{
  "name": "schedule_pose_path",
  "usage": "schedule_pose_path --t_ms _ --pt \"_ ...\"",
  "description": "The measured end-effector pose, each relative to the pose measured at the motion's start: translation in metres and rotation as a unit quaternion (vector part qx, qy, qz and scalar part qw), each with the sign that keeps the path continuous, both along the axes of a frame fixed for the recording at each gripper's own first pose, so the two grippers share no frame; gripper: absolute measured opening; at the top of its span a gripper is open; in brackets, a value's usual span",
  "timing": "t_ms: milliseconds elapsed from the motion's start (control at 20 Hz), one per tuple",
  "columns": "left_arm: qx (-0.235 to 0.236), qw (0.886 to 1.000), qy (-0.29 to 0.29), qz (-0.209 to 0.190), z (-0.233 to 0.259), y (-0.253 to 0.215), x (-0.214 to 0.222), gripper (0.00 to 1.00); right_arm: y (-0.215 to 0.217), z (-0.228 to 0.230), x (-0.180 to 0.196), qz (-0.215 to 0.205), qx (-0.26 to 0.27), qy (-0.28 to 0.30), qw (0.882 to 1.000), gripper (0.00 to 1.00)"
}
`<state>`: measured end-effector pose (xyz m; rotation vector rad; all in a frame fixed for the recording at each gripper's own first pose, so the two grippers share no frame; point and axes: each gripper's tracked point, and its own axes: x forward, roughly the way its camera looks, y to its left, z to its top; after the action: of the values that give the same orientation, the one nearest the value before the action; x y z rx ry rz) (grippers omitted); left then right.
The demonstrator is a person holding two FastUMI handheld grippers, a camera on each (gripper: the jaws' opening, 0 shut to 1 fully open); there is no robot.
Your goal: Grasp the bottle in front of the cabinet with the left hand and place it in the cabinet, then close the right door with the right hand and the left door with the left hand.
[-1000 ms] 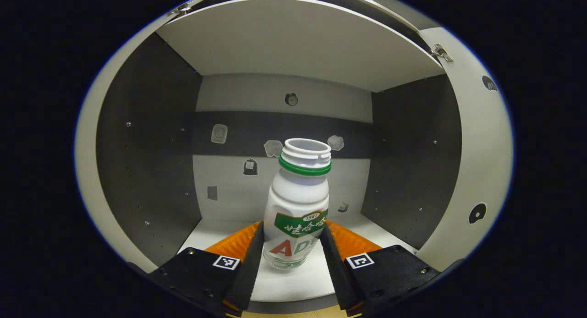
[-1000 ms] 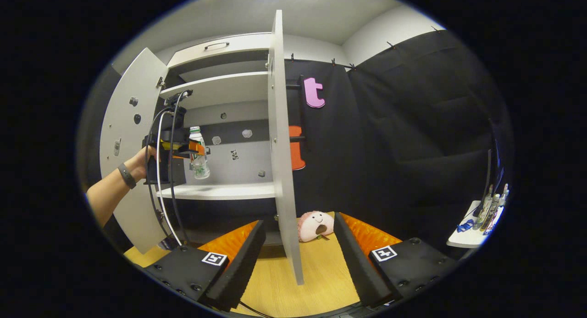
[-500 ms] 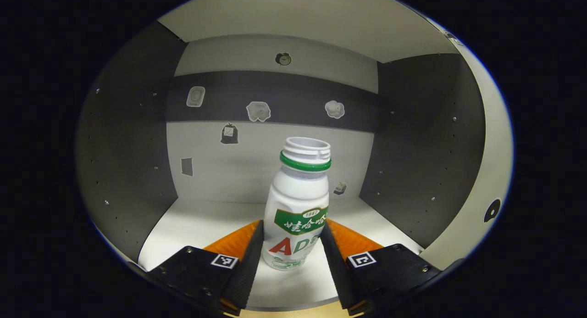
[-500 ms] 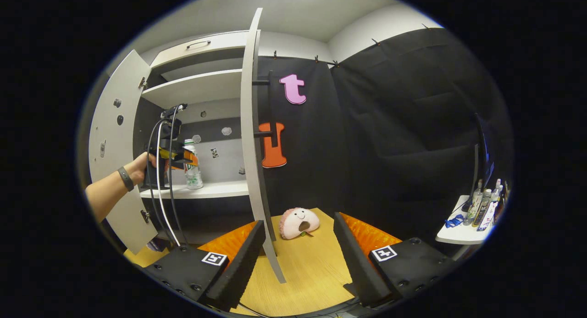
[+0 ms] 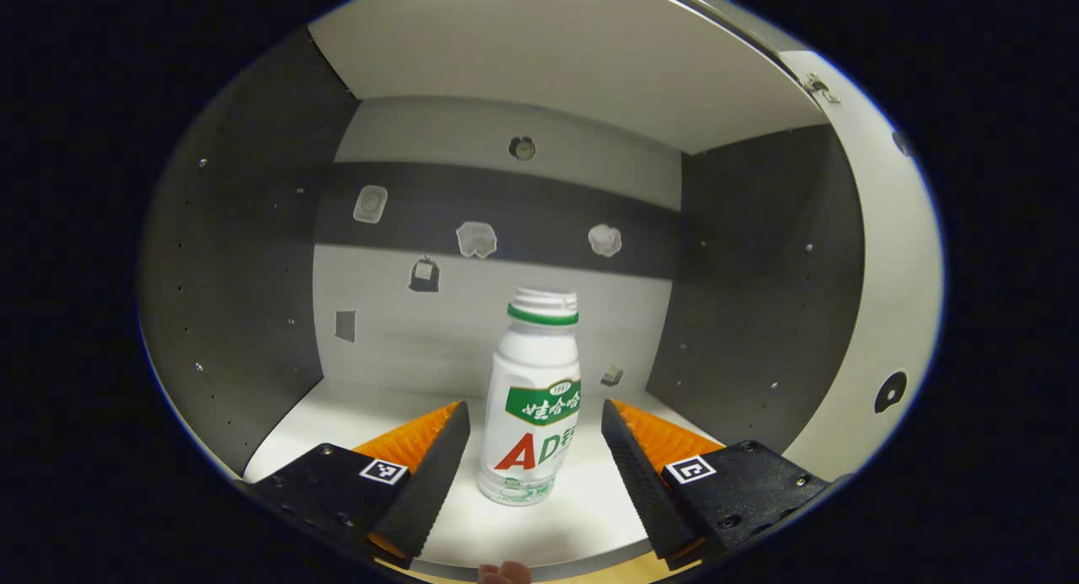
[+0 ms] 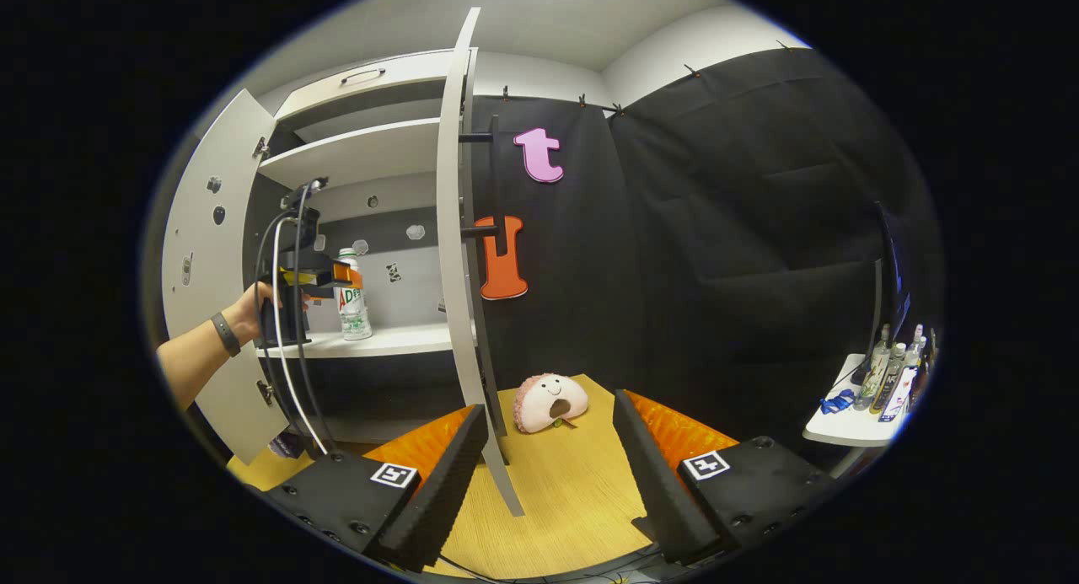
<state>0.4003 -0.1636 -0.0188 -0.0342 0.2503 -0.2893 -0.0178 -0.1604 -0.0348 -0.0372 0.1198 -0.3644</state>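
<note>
The left tongs (image 5: pixel 531 445) held the bottle (image 5: pixel 533 407) tight half a second ago, and now they have let go: both fingers stand apart from it with a gap on each side. The bottle now stands on its own on the white shelf (image 5: pixel 590 517) inside the cabinet (image 5: pixel 244 230), so the first part of the job looks done. It stands straight up, its long way going up and down, with its open mouth and green ring at the top and its label facing the left tongs. In the right gripper view you can see the same thing from far off: the bottle (image 6: pixel 352 296) sits near the front edge of the shelf, and the hand (image 6: pixel 253 310) holds the left tongs (image 6: pixel 341 274) just beside it. The right tongs (image 6: pixel 548 470) are wide open and hold nothing (they hang over the yellow desk (image 6: pixel 556 491), close to a little pink plush toy (image 6: pixel 550 401)). The right door (image 6: pixel 459 255) is open and turned edge-on, and the left door (image 6: pixel 206 255) is swung wide open too. I think the next job is to pull the left tongs back and push the right door shut.
</note>
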Motion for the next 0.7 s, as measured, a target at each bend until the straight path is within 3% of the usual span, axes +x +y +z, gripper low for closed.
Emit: schedule_pose_path --t_ms 300,450,700 --pt "0.002 0.995 -0.104 0.001 0.079 0.018 -0.058 0.93 0.007 -0.003 0.005 0.012 0.003 0.006 1.0 0.98" --pt "-0.026 0.993 -0.114 -0.024 0.089 0.014 -0.1 0.95 0.017 0.0 0.008 0.026 0.005 0.004 1.0 0.98" --pt "-0.051 0.991 -0.123 -0.021 0.083 0.034 -0.171 0.95 0.03 0.004 0.008 0.044 -0.001 -0.002 0.999 0.98"
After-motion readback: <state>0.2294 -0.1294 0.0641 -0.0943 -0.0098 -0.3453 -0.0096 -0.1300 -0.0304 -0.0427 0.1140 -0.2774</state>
